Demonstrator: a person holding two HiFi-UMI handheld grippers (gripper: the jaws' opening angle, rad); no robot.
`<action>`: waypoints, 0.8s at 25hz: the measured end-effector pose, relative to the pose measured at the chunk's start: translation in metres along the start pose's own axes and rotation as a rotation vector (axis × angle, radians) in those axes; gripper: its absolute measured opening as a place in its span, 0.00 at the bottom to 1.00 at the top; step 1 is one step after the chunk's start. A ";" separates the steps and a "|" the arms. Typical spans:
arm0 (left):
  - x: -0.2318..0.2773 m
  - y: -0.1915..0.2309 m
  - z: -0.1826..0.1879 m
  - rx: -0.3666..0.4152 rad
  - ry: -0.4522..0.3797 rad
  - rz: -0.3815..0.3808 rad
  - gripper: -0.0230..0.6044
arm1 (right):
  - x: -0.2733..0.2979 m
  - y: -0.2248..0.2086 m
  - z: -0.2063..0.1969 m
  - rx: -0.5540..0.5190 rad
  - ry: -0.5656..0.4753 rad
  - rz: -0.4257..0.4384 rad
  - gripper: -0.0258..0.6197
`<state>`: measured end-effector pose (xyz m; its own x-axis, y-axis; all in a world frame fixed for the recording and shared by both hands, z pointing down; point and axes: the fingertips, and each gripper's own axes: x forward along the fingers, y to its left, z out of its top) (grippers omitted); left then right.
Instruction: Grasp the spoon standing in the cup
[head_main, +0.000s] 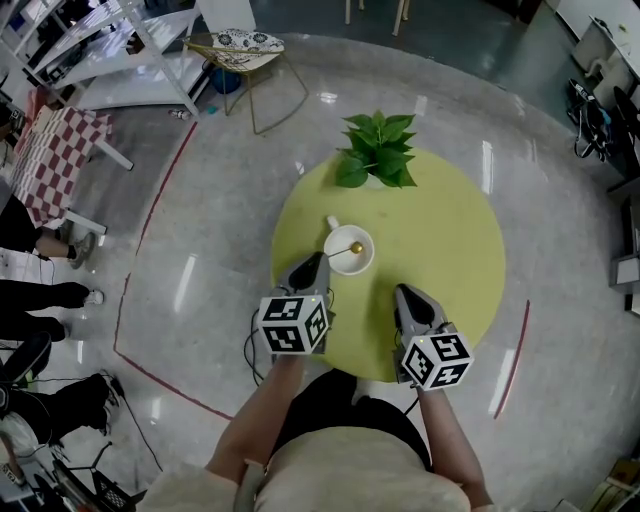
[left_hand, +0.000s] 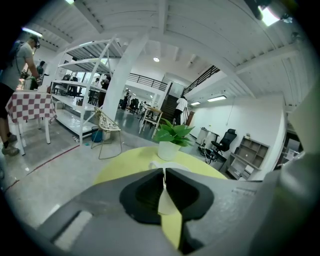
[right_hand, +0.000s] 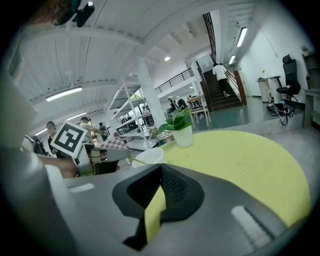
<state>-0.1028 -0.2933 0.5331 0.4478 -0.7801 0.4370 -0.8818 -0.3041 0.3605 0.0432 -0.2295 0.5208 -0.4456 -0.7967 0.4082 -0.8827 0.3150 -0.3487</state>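
**Grasp step: left tool (head_main: 319, 259) clamped on the spoon (head_main: 343, 252) handle**

The spoon leans in the white cup (head_main: 371, 256) at the middle of the round table (head_main: 440, 230), with its handle angled toward the left tool. That tool's jaws are drawn nearly together, apparently on the thin handle. The right tool (head_main: 403, 292) rests beside the cup with its jaws together and nothing between them. The grasp looks made. The next move calls for a straight lift without tipping the cup. Count: one spoon, one cup, one potted plant (head_main: 378, 148), one table, two tools.
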 end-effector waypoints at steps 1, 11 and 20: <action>0.000 0.000 0.001 0.000 -0.002 -0.002 0.06 | 0.000 0.000 0.000 -0.001 0.000 0.000 0.04; -0.003 -0.006 0.007 -0.005 -0.029 -0.018 0.05 | -0.003 0.004 0.004 -0.015 -0.008 0.010 0.04; -0.021 -0.013 0.021 -0.004 -0.082 -0.006 0.05 | -0.011 0.007 0.009 -0.026 -0.031 0.032 0.04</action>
<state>-0.1039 -0.2848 0.5015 0.4392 -0.8206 0.3656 -0.8783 -0.3067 0.3667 0.0431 -0.2231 0.5057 -0.4691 -0.8016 0.3706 -0.8719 0.3537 -0.3385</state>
